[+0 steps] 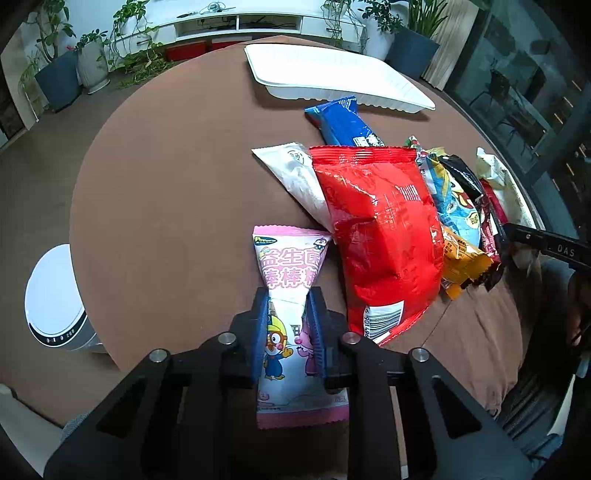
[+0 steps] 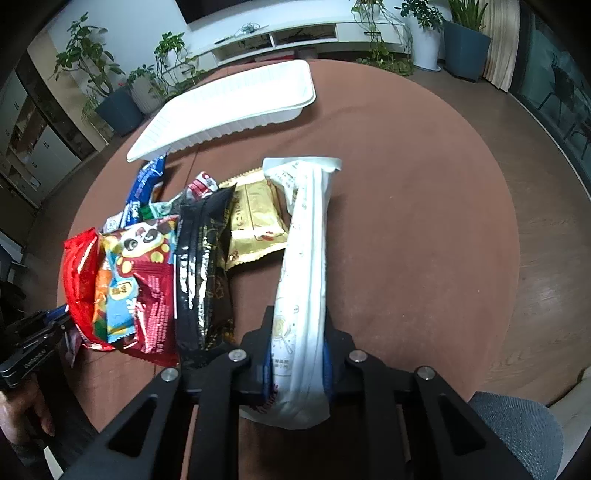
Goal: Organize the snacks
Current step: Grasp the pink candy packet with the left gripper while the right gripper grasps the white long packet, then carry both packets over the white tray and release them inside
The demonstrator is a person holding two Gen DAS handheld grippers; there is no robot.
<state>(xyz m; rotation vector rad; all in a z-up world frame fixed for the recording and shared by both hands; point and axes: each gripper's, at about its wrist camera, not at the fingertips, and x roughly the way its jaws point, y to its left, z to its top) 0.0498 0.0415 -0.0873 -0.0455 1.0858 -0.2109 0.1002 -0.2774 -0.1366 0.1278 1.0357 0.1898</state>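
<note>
Two tongs in view. Left tongs (image 1: 287, 314) clamped on one pink lollipop packet (image 1: 291, 273), pinched at its waist just above the bench (image 1: 166, 206). Right tongs (image 2: 298, 354) clamped on one long white packet (image 2: 304, 258), far end reaching toward the tray. One white ribbed tray (image 1: 332, 74), empty, at the far edge. One big red bag (image 1: 380, 236), one blue packet (image 1: 341, 122), one gold packet (image 2: 255, 218), one black packet (image 2: 201, 258), one panda-print packet (image 2: 140, 266), heaped together near the bench's middle. Round brown bench; potted plants (image 2: 88, 66) and a low white shelf unit (image 2: 291, 35) along the far wall, a white round appliance (image 1: 55, 299) on the floor.
</note>
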